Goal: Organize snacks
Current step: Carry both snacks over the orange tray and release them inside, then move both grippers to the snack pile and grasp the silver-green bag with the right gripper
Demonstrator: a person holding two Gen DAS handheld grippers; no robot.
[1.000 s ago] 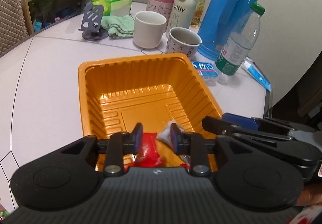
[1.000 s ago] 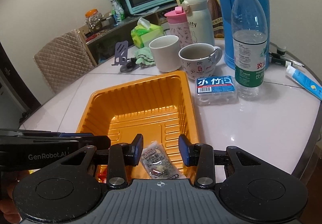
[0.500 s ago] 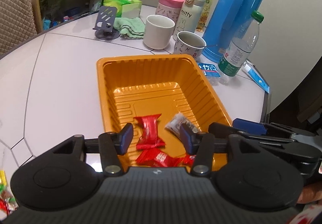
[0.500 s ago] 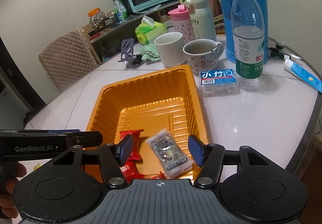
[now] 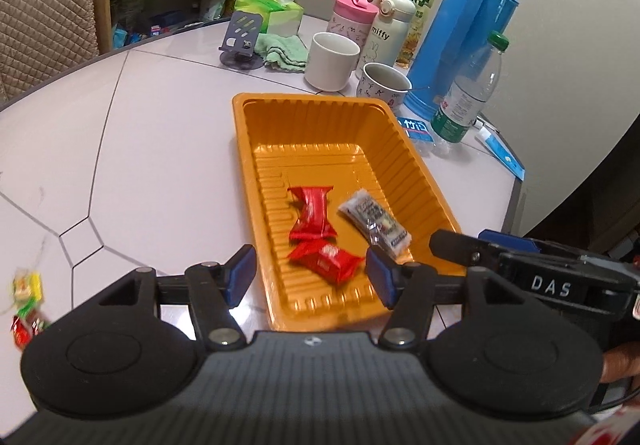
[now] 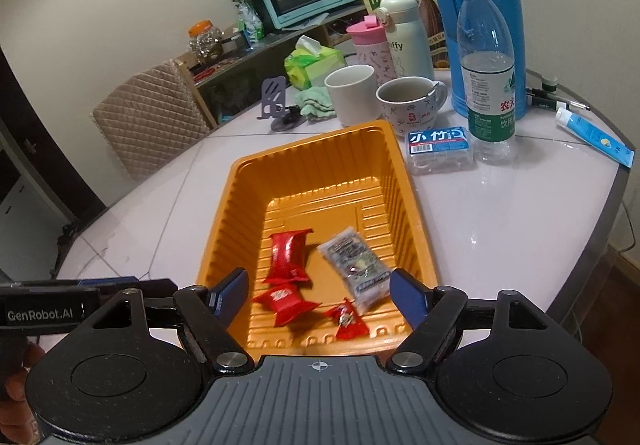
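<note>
A: Left wrist view, from the left: loose snacks at the table's edge, then the left gripper, jaws just opened wide, holding nothing.

B: And the orange tray?

A: It holds two red packets, a small red candy and a clear-wrapped snack. The right gripper has likewise just spread, empty, above the tray's near end.

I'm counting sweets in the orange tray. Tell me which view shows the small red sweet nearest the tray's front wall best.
The right wrist view: the small red sweet lies in plain sight inside the orange tray. In the left wrist view I cannot make it out; it probably hides behind that claw's right finger.
</note>
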